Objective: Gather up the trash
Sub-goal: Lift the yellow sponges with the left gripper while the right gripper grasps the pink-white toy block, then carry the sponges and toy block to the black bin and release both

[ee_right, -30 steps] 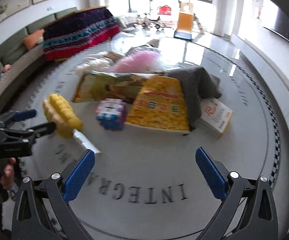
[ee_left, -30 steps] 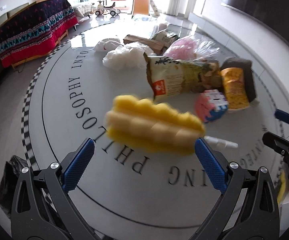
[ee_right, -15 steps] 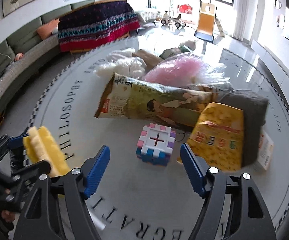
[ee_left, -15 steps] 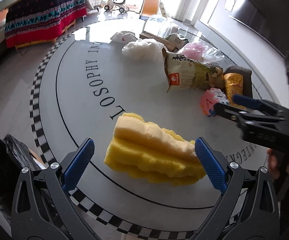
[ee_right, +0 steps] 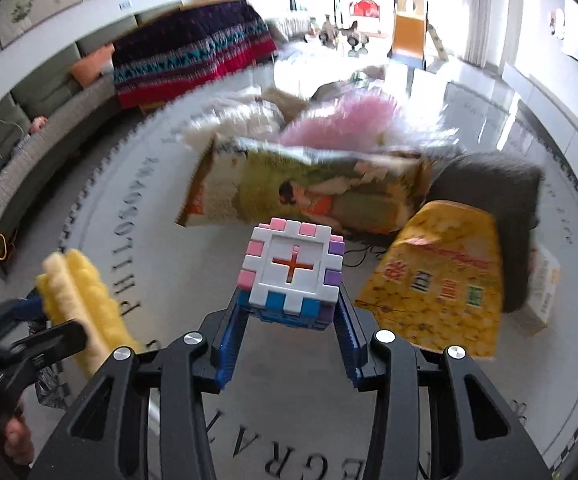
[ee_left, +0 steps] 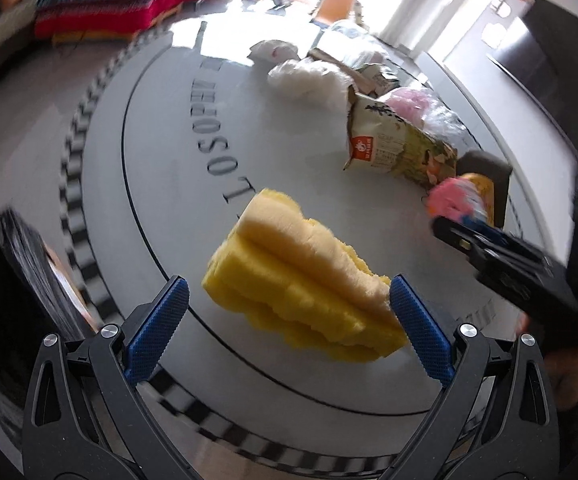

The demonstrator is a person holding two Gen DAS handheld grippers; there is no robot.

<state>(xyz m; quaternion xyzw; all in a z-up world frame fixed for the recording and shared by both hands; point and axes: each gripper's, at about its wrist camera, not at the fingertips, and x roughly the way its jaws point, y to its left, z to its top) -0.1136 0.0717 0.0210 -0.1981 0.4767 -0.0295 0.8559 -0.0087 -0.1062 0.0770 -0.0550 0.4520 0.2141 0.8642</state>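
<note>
My left gripper stands wide around the fluffy yellow duster head. The duster lies slantwise between the fingers, off the floor, its near end against the pad at 3 o'clock. My own camera shows a sliver of floor between it and the other pad. Seen from my right camera, it sits up between the two fingers, so I take it as held.

My right gripper is at a middling width and its jaws are closing. The pastel plastic puzzle cube, white with pink, purple and blue blocks and an orange cross-shaped slot, is between them. The blue pads lie against its lower sides.

The rest of the trash is heaped on the grey round floor with its ring of dark lettering. Just beyond the cube, at 12 o'clock, lies a long green and cream printed snack bag. A yellow printed packet is at 2 o'clock, leaning on a dark grey cloth bundle. A small white carton lies at 3 o'clock beside them. Behind the snack bag is a pink fluffy wad, blurred. From the left camera, a crumpled white plastic bag is at 12 o'clock. A black plastic bag is at 9 o'clock, off the circle's edge.
</note>
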